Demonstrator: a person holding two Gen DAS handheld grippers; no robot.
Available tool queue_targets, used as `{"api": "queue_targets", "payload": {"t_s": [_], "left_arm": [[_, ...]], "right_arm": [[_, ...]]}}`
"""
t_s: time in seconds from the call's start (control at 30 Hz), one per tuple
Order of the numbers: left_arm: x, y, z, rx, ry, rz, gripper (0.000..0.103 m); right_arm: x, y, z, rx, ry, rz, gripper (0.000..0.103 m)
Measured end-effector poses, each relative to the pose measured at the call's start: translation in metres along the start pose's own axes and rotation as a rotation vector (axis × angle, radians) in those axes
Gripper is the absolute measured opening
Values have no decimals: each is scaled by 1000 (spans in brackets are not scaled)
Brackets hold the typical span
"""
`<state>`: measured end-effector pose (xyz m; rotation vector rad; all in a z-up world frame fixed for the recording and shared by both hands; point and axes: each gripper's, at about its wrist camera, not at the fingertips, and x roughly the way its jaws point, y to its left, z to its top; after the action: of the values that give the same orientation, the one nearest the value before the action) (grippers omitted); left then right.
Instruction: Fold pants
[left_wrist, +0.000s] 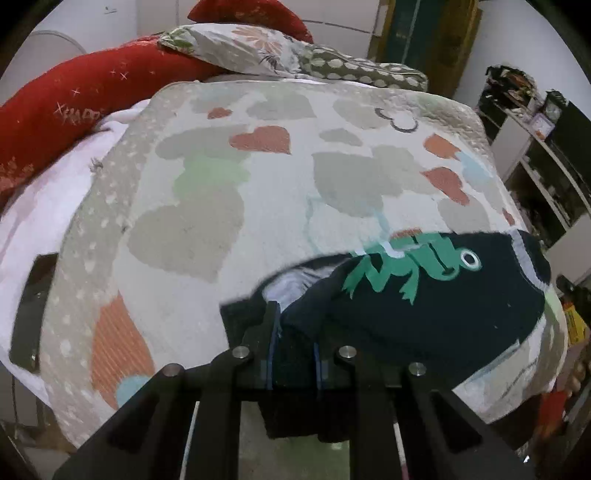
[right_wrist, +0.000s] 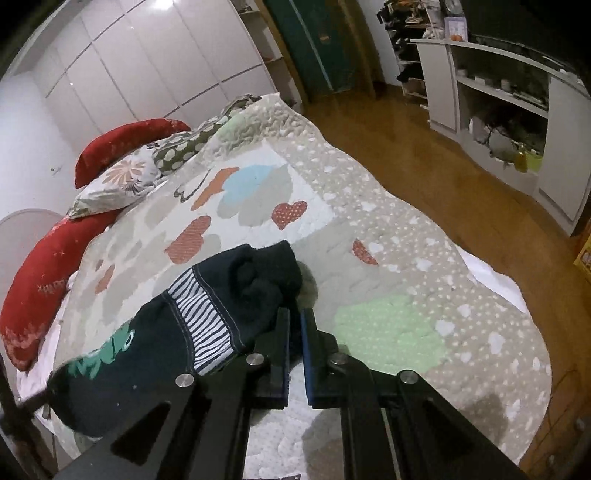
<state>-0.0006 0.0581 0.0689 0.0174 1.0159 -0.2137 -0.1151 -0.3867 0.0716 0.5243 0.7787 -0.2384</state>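
Dark navy pants (left_wrist: 424, 314) with a green frog print and a striped panel hang lifted over the quilted bed cover (left_wrist: 258, 177). In the left wrist view my left gripper (left_wrist: 295, 332) is shut on a bunched edge of the fabric, which fills the gap between its fingers. The right wrist view shows the same pants (right_wrist: 147, 362) stretching off to the left. There my right gripper (right_wrist: 294, 317) is shut on their rolled dark end, with the jaws almost together and cloth at the tips. The far side of the pants is hidden by their own folds.
Red pillows (left_wrist: 74, 107) and a floral pillow (left_wrist: 251, 48) lie at the head of the bed. A flat dark object (left_wrist: 33, 310) lies at the bed's left edge. Right of the bed are a wooden floor (right_wrist: 406, 140) and white shelving (right_wrist: 498, 110).
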Motion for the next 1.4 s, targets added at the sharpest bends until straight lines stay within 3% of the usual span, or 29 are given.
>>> {"api": "queue_targets", "payload": {"t_s": [0.1, 0.13, 0.17, 0.23, 0.37, 0.43, 0.57, 0.67, 0.73, 0.9, 1.03, 1.13, 1.3, 1.37, 1.4], "left_arm": [[26, 3, 2, 18, 52, 89, 29], [37, 3, -2, 42, 75, 118, 44], [46, 5, -7, 58, 89, 147, 52], [43, 18, -14, 4, 60, 109, 63], [25, 59, -18, -164, 66, -76, 62], [9, 79, -22, -232, 48, -116, 63], [-16, 82, -27, -240, 13, -111, 65], [-27, 65, -27, -173, -20, -43, 65], [-29, 62, -25, -154, -43, 0, 71], [-12, 103, -29, -343, 6, -92, 71], [-2, 114, -44, -413, 29, -153, 71], [6, 101, -52, -415, 41, -242, 71], [0, 86, -64, -382, -34, -293, 71], [-1, 85, -70, -373, -48, -286, 67], [0, 86, -71, -367, -46, -278, 58]], "right_arm": [[8, 0, -3, 27, 36, 37, 8], [11, -1, -4, 36, 46, 46, 11], [14, -2, -6, 49, 55, 54, 13], [14, -4, -8, 63, 57, 56, 31], [9, -12, -12, 93, 39, 54, 48], [5, -17, -14, 114, 30, 66, 52], [3, -20, -21, 134, 27, 84, 56], [4, -20, -27, 151, 38, 103, 57], [5, -20, -31, 156, 45, 110, 58], [-1, -14, -34, 137, 39, 121, 58], [-8, 28, -37, 17, 47, 174, 59], [1, 77, -43, -87, 106, 244, 60], [18, 163, -57, -271, 232, 358, 60], [23, 199, -63, -351, 274, 394, 60], [26, 214, -67, -378, 291, 405, 60]]}}
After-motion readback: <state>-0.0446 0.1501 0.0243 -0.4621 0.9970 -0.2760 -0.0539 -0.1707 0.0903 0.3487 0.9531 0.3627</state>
